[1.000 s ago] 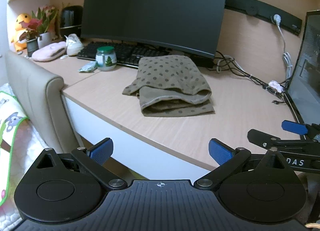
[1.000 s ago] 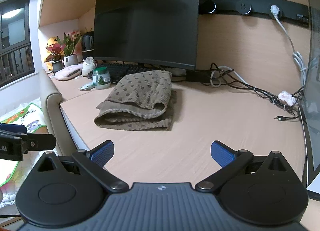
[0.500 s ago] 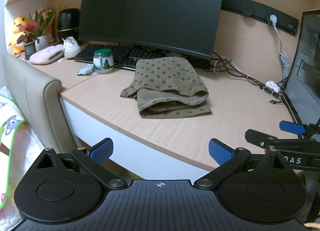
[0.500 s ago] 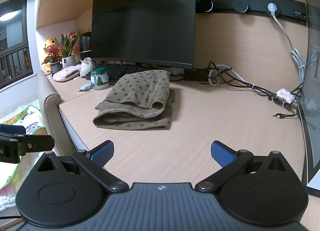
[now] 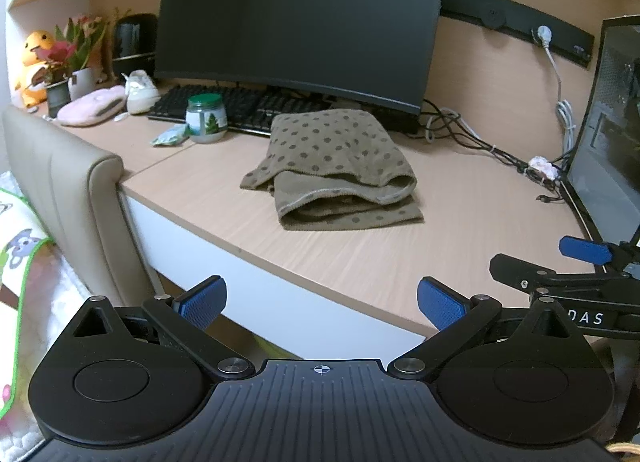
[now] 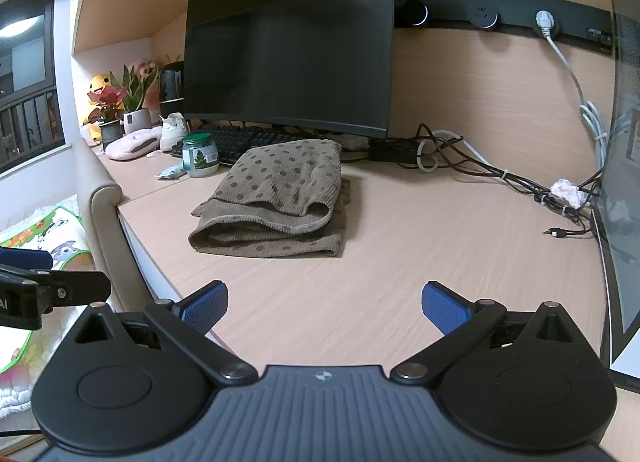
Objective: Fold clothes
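Observation:
A brown dotted garment [image 5: 336,168] lies folded in a thick bundle on the wooden desk [image 5: 360,262], in front of the monitor; it also shows in the right wrist view [image 6: 280,198]. My left gripper [image 5: 320,302] is open and empty, held off the desk's front edge, well short of the garment. My right gripper [image 6: 324,304] is open and empty above the desk's near part, apart from the garment. The right gripper also shows at the right edge of the left wrist view [image 5: 568,274].
A monitor [image 5: 300,22] and keyboard [image 5: 240,106] stand behind the garment. A green-lidded jar [image 5: 206,118] sits to its left. Cables [image 5: 480,142] run at the back right. A PC case [image 5: 612,142] stands at the right. A padded headboard [image 5: 60,190] borders the desk's left.
Both grippers have drawn back slightly and stay open. The garment has not moved.

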{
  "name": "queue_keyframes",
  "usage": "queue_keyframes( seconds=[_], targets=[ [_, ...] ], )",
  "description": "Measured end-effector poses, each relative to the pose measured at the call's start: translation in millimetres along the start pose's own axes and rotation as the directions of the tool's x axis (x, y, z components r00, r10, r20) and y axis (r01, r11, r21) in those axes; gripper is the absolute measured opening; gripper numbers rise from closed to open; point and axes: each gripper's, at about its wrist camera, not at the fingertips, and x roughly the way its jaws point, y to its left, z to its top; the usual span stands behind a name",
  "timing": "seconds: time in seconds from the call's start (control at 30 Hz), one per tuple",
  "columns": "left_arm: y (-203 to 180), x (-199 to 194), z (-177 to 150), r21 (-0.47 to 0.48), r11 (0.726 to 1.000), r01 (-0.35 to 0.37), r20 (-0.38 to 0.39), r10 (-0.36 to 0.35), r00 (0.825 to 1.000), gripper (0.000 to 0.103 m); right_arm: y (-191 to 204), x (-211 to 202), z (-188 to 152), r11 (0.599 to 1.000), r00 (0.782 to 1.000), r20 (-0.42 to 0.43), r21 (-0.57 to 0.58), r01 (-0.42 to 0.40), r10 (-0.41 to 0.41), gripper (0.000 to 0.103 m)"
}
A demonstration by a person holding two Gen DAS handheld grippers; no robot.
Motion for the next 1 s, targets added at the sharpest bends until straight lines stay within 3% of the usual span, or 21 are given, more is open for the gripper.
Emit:
queue_keyframes(
  seconds=[1.0],
  targets=[
    [-0.8, -3.5, -4.2, -0.005, 1.0, -0.012, -0.027, 0.012, 1.0, 0.103, 6.8, -2.4, -1.5, 1.0, 1.0, -0.011, -0.013, -0.012, 0.012, 0.103]
  ],
)
